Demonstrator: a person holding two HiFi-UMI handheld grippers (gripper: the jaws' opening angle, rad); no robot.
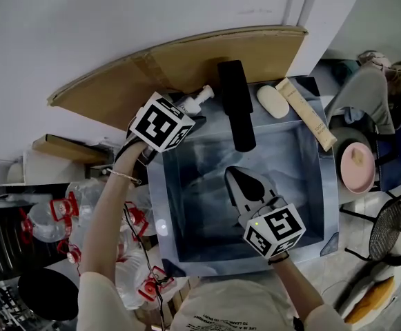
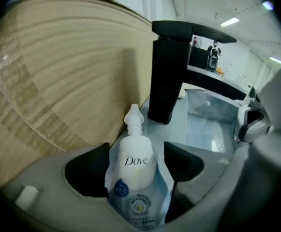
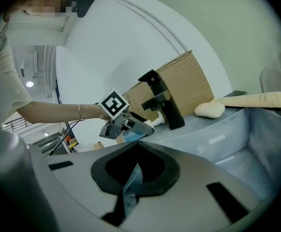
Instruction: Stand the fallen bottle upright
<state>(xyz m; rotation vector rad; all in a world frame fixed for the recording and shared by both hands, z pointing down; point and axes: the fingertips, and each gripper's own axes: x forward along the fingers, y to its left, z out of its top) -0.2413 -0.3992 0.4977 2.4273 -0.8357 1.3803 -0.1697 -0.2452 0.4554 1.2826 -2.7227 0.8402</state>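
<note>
sink [image 1: 160, 212]: the bottle is on the back-left rim, right at the basin edge. Tipped up off-centre, it likely drops into the basin.
cardboard [image 1: 186, 57]: the sheet leans just behind that rim. Swinging the bottle's base round could knock it.
faucet [image 1: 236, 105]: black, just right of the pump head, so the head is likely to clip it on the way up.
Dove pump bottle [image 2: 136, 153]: upper centre of the head view, lying along the jaw line with the pump pointing away toward the faucet. It is smooth plastic and could pivot or slip as the wrist rotates.
left gripper [image 1: 179, 116]: forearm reaches from lower left to the frame's upper left. The gripper is low and near level, jaws closed onto the bottle's sides below the pump.
right gripper [image 1: 240, 181]: over mid-basin, lower centre, jaws pressed together with nothing between them, touching nothing.
</note>
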